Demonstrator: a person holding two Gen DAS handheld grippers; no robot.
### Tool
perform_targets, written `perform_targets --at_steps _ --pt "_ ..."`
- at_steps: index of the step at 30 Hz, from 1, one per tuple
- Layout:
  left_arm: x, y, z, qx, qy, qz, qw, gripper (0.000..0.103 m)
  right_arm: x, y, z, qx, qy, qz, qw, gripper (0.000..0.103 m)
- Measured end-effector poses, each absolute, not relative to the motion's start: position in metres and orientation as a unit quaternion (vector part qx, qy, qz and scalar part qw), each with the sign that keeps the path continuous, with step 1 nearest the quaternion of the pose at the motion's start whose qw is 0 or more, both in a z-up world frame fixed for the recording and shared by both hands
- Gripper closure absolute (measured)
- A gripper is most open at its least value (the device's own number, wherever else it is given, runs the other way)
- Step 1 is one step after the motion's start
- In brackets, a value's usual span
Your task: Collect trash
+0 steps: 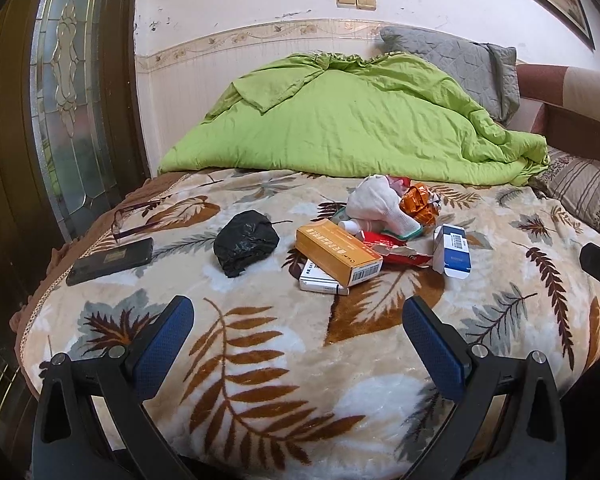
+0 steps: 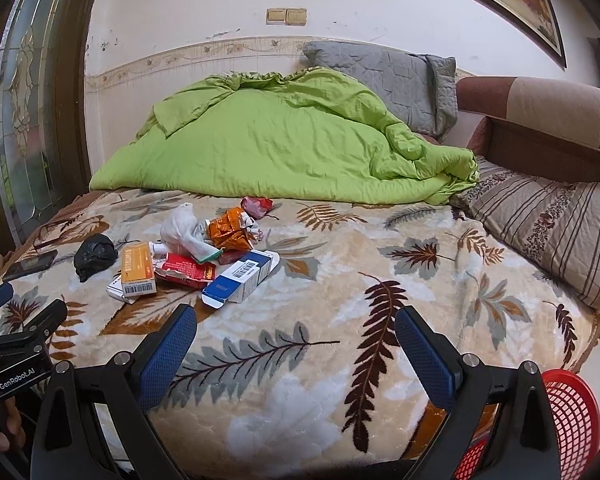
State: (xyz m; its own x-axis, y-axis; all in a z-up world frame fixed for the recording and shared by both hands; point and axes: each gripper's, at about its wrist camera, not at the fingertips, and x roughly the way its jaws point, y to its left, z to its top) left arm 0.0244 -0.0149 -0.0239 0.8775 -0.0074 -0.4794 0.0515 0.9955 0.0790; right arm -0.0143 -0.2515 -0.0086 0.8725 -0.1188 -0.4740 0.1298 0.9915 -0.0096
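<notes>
Your left gripper (image 1: 298,320) is nearest to you, with its blue-padded fingers spread wide above the leaf-pattern blanket (image 1: 300,380); it holds nothing and touches nothing. Your right gripper (image 2: 296,330) is in the same condition, wide apart and empty, over the front part of the blanket. At its lower right a red mesh basket (image 2: 572,416) shows only partly, because the gripper body and the edge of the picture cut it off.

A little farther, the trash lies in one loose group on the blanket. The orange box (image 1: 338,256) rests on a white box (image 1: 320,282), which is mostly hidden under it. Just beside them lies a torn red packet (image 2: 186,270), and next to it a blue and white carton (image 2: 240,276) with one end flap open. To the left, apart from the group, there is a crumpled black bag (image 1: 246,242).

Behind the boxes a white cloth bundle (image 1: 374,202) covers a small white bottle, so I cannot tell its shape. An orange wrapper (image 2: 230,234) touches the bundle, and a small red wrapper (image 2: 256,205) lies behind it.

Near the left edge of the bed you have a dark phone (image 1: 110,260) and glasses (image 1: 134,220), which are hard to see against the pattern.

At the far side, a green quilt (image 2: 284,148) is piled against the wall, with a grey pillow (image 2: 388,76) behind it.
</notes>
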Motion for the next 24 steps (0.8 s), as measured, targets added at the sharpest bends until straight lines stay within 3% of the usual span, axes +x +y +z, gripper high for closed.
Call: perform_targets --at_steps 24 --pt "0.0239 -0.0117 -0.0240 0.038 0.246 -0.018 0.968 0.000 -0.0144 -0.2551 -0.0101 0.012 0.250 -0.063 0.966 0.002"
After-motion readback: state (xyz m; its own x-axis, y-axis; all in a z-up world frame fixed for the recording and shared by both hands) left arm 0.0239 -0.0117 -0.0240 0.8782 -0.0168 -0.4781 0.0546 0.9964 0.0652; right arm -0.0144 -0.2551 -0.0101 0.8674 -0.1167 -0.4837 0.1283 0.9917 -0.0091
